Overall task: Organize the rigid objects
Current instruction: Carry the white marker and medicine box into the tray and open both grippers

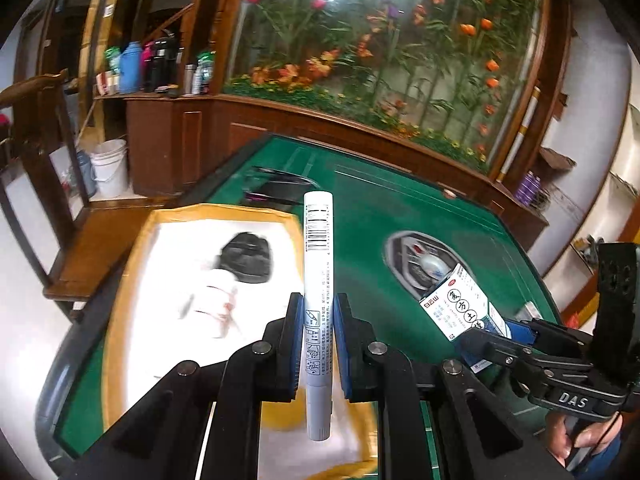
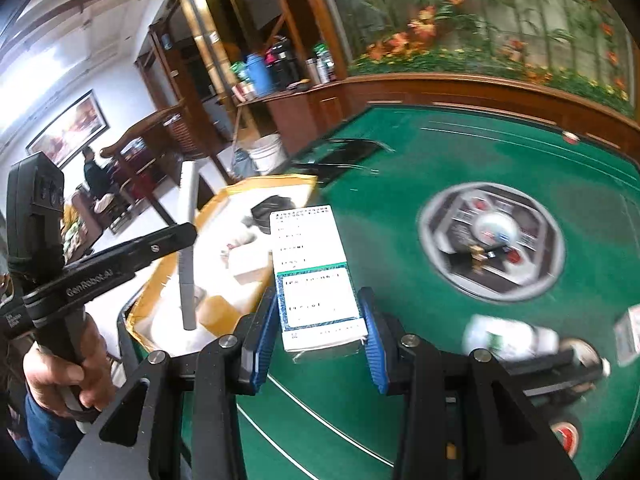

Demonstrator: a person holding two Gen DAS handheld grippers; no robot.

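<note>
My left gripper [image 1: 319, 344] is shut on a grey marker pen [image 1: 318, 280], held upright above the white tray with the yellow rim [image 1: 128, 264]; the pen also shows in the right wrist view [image 2: 187, 248]. My right gripper [image 2: 320, 320] is shut on a white medicine box [image 2: 316, 276] with green print, held above the green table [image 2: 400, 208]; the box also shows in the left wrist view [image 1: 460, 304]. In the tray lie a black object [image 1: 246, 256] and a white object with red marks [image 1: 216, 300].
The table has a round metal centre panel [image 2: 492, 240]. A white bottle [image 2: 508, 338] and a small box [image 2: 628, 336] lie at the right. Black items [image 1: 280, 190] lie at the table's far left. A wooden cabinet and a white bucket [image 1: 110, 168] stand beyond.
</note>
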